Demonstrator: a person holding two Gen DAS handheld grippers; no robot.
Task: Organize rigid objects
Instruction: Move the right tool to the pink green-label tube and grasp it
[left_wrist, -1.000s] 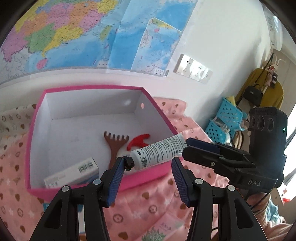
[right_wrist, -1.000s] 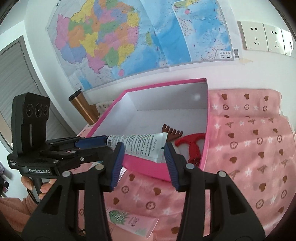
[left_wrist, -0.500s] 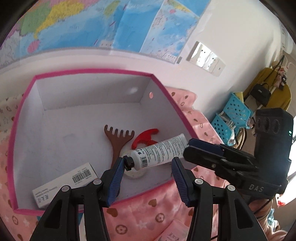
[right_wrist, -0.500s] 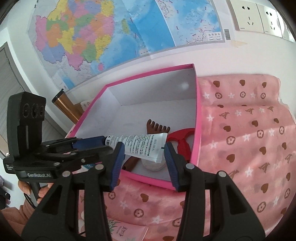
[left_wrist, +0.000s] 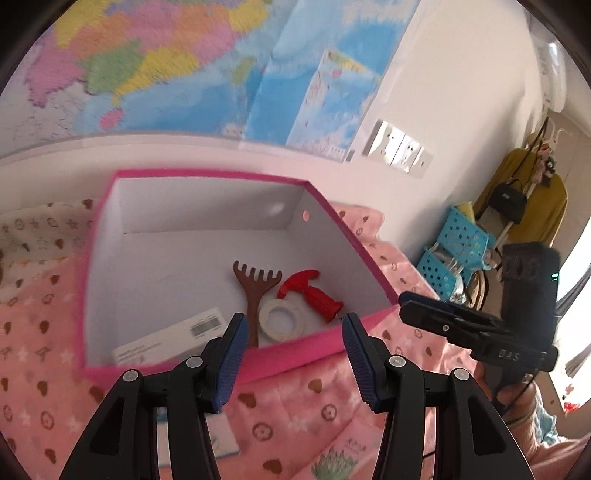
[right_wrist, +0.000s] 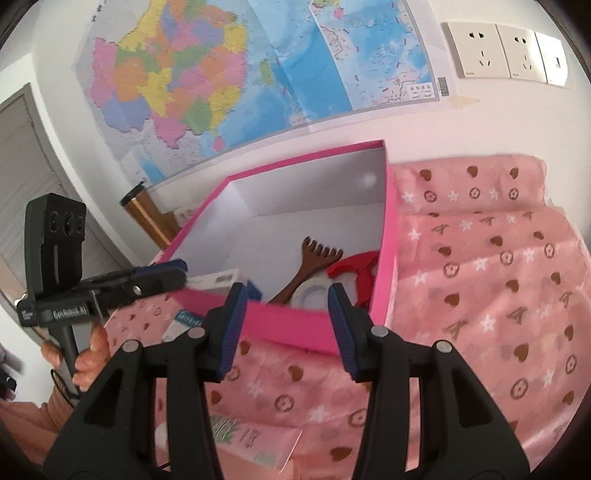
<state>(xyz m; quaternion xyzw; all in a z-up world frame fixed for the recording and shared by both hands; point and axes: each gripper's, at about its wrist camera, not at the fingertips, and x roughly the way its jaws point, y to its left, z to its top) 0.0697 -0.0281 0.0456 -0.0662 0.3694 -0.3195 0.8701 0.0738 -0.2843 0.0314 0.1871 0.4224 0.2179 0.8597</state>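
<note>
A pink box (left_wrist: 317, 352) with a white inside stands on the pink patterned cloth. In it lie a brown toy rake (left_wrist: 255, 291), a red toy hammer (left_wrist: 314, 293), a white tape roll (left_wrist: 280, 319) and a white carton (left_wrist: 166, 341). The box (right_wrist: 295, 325), rake (right_wrist: 314, 260), hammer (right_wrist: 358, 271) and tape roll (right_wrist: 312, 295) also show in the right wrist view. My left gripper (left_wrist: 291, 354) is open and empty in front of the box's near wall. My right gripper (right_wrist: 284, 321) is open and empty at the near wall too. The white tube is not visible.
A green-printed pink pack (right_wrist: 251, 439) and a small blue-and-white carton (right_wrist: 181, 323) lie on the cloth before the box. A copper tumbler (right_wrist: 147, 218) stands left of the box. Blue baskets (left_wrist: 454, 254) stand to the right. A map covers the wall behind.
Both grippers held the white tube over the box; now it is gone from both and both are open. The grippers have drawn back from the box.
</note>
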